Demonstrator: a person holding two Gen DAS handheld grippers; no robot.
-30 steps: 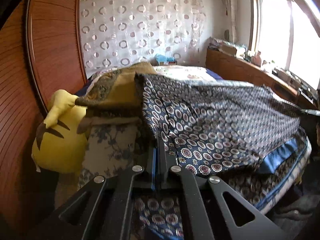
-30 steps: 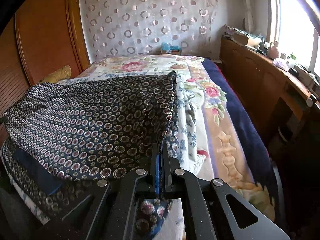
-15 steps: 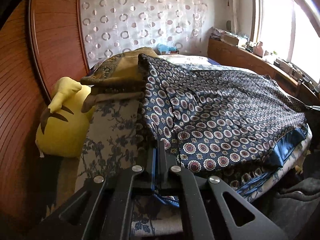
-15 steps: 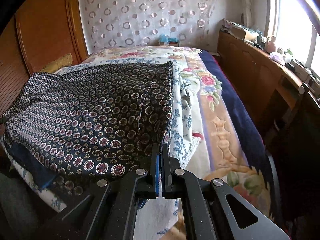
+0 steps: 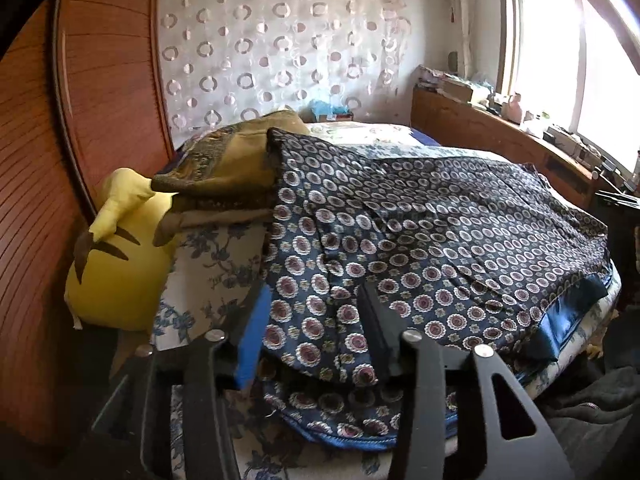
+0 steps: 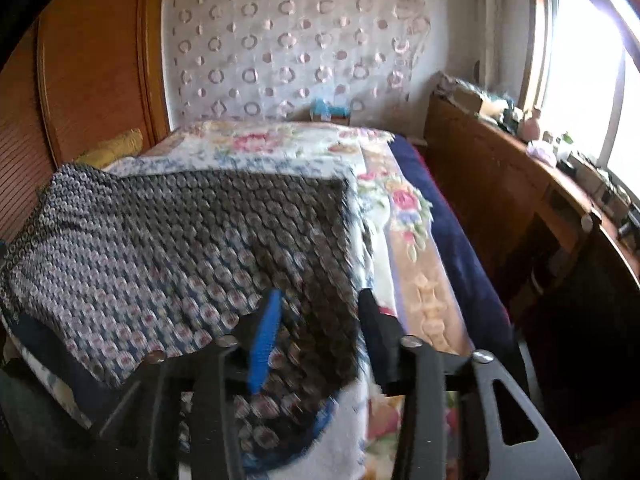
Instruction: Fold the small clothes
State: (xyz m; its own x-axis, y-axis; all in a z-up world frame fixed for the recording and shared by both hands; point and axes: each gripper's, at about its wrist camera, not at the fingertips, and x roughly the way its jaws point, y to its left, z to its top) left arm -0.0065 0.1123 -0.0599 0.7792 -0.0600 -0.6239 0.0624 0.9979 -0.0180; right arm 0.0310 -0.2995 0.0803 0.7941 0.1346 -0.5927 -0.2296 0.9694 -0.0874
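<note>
Your left gripper [image 5: 312, 312] has its jaws spread wide, and the navy patterned cloth [image 5: 420, 240] lies between the fingers, free of both. The blue pad on the left finger [image 5: 252, 336] shows clean, no fabric pinched against it. Your right gripper [image 6: 318, 320] is spread wide too, with the same cloth's near corner [image 6: 312, 344] lying loose between the fingers; that view is blurred, so the print smears there.

Moving out: the patterned cloth lies folded across the near end of the bed [image 6: 400, 216], a plain blue hem [image 5: 568, 312] hanging over the bed's near edge. In the left wrist view the fold's far corner rides up against an olive-gold folded blanket [image 5: 236, 164] at the bed's left side. Under that blanket you've got a white sheet with blue flowers [image 5: 208, 264], and wedged between it and the wall, a yellow plush toy [image 5: 116, 280].

Beyond the cloth, the floral bedspread [image 6: 260, 148] runs to the far end of the bed, with a dark blue border [image 6: 452, 240] along the right edge.

Room now: reddish wood panelling [image 5: 100, 80] on the left, a pale curtain with ring shapes [image 6: 296, 48] on the far wall, a small blue box [image 6: 328, 110] below it. Along the right runs a wooden sideboard [image 6: 500, 184] cluttered with small items, under a bright window [image 5: 560, 48].
</note>
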